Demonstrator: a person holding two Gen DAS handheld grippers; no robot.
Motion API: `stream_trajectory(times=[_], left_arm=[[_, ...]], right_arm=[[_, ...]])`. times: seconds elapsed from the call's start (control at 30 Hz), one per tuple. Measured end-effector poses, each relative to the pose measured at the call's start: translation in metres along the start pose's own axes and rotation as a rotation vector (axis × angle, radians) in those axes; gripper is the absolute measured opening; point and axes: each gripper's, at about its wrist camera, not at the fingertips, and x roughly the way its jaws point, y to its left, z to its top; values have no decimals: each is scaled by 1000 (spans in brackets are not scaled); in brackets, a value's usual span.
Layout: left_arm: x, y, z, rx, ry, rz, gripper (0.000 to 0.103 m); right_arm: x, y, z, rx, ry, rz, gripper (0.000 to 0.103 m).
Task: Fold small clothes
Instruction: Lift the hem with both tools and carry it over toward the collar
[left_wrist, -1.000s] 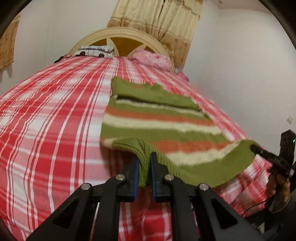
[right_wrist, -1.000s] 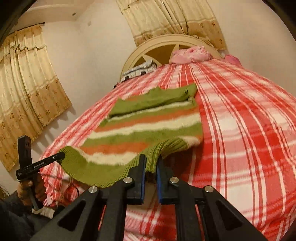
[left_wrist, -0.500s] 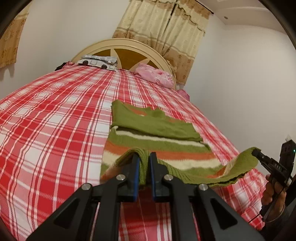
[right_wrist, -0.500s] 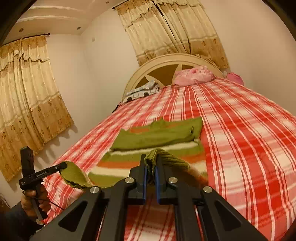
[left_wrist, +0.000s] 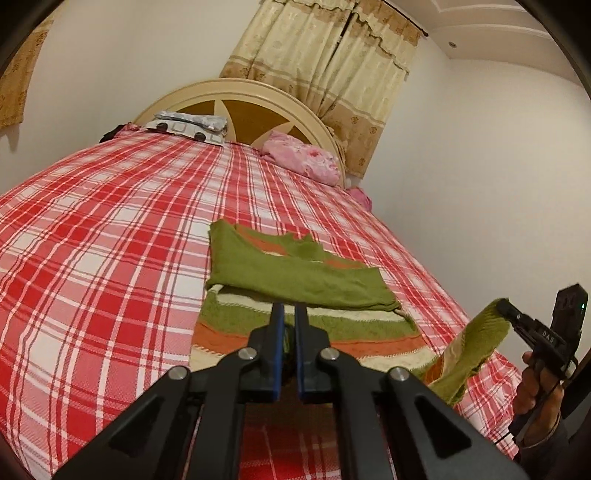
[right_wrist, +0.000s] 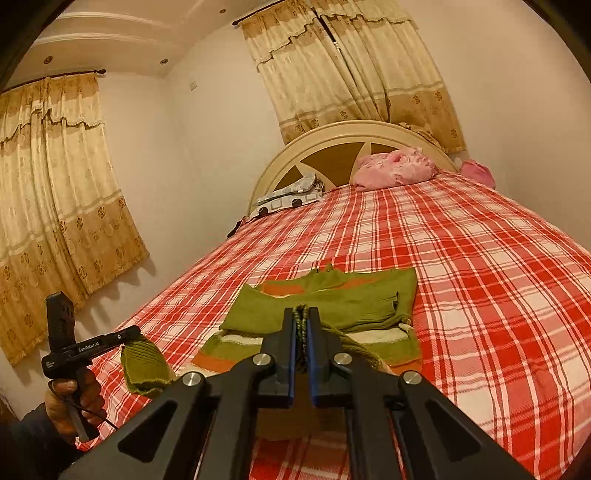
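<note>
Sweater (left_wrist: 295, 280) on bed (left_wrist: 92, 258) at 12 o'clock of both claws — left gripper (left_wrist: 289, 310) and right gripper (right_wrist: 303, 314) each pinch its raised hem, jaws narrow.

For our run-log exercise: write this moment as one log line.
step: fold hem up | left gripper: shut on sweater hem | right gripper: shut on hem | hem lifted off bed | sleeves folded across
</note>
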Motion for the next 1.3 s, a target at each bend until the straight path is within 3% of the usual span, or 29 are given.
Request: stream_trajectory(times=[0.3, 0.6, 1.03, 1.17, 1.3], left_arm=[[25, 13, -13, -40, 76, 4, 5], [56, 7, 34, 30, 45, 34, 5], [141, 19, 102, 86, 44, 70, 2], [157, 32, 96, 107, 81, 106, 3], [175, 36, 71, 154, 191, 102, 4]], right_arm=[[26, -21, -17, 28, 77, -20, 4], [61, -29, 27, -2, 83, -29, 4], [160, -53, 90, -36, 122, -49, 4], [205, -75, 84, -18, 196, -87, 4], [237, -104, 64, 36, 274, -85, 5]])
